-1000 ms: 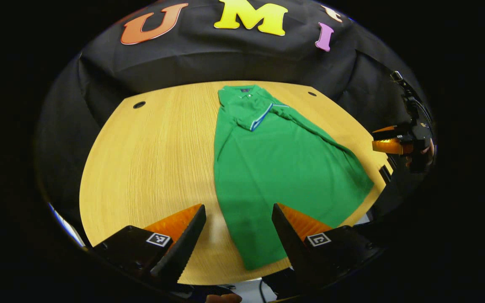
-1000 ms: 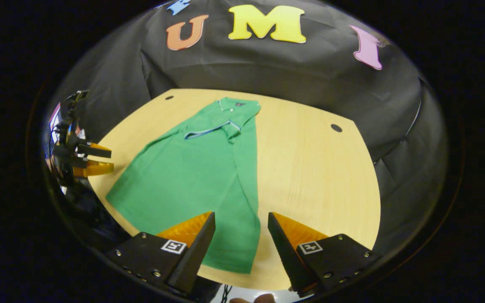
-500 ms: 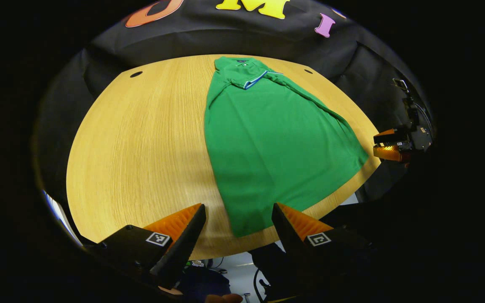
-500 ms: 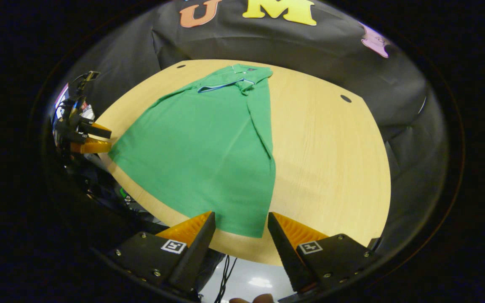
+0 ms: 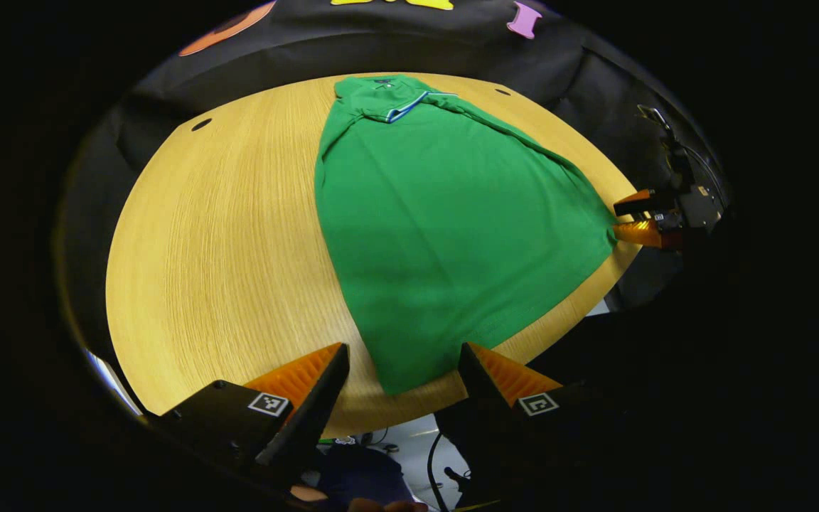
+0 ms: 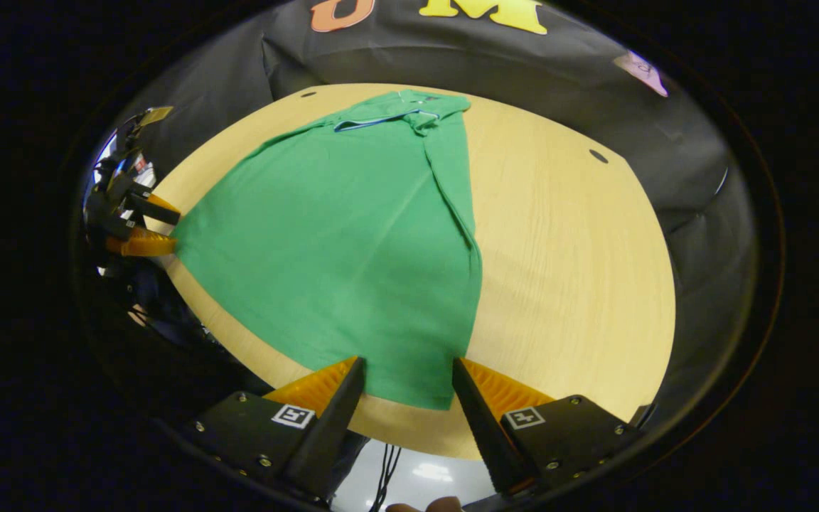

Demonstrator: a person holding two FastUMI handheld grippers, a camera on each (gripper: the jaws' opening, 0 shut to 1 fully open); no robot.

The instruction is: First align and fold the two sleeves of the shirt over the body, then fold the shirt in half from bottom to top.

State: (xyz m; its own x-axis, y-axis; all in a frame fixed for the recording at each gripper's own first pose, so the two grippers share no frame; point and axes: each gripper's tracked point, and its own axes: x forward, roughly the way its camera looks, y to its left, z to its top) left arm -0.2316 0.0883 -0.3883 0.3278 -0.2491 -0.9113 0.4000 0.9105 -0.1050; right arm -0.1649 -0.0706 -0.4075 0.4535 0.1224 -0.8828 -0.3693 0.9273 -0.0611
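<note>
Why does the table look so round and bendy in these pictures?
In the left gripper view the fisheye lens bows the wooden table into an oval and stretches the green polo shirt wide at its near hem. In the right gripper view the table's edge curves the same way, and pale glare lies on the wood right of the shirt.

Left claw and right claw both gape wide, fingers spread, gripping nothing.

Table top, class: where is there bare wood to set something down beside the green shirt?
Table: a broad bare patch between the shirt and the edge with the cable hole; another on its other side. The near edge is crowded: left gripper and right gripper flank the hem corners.
</note>
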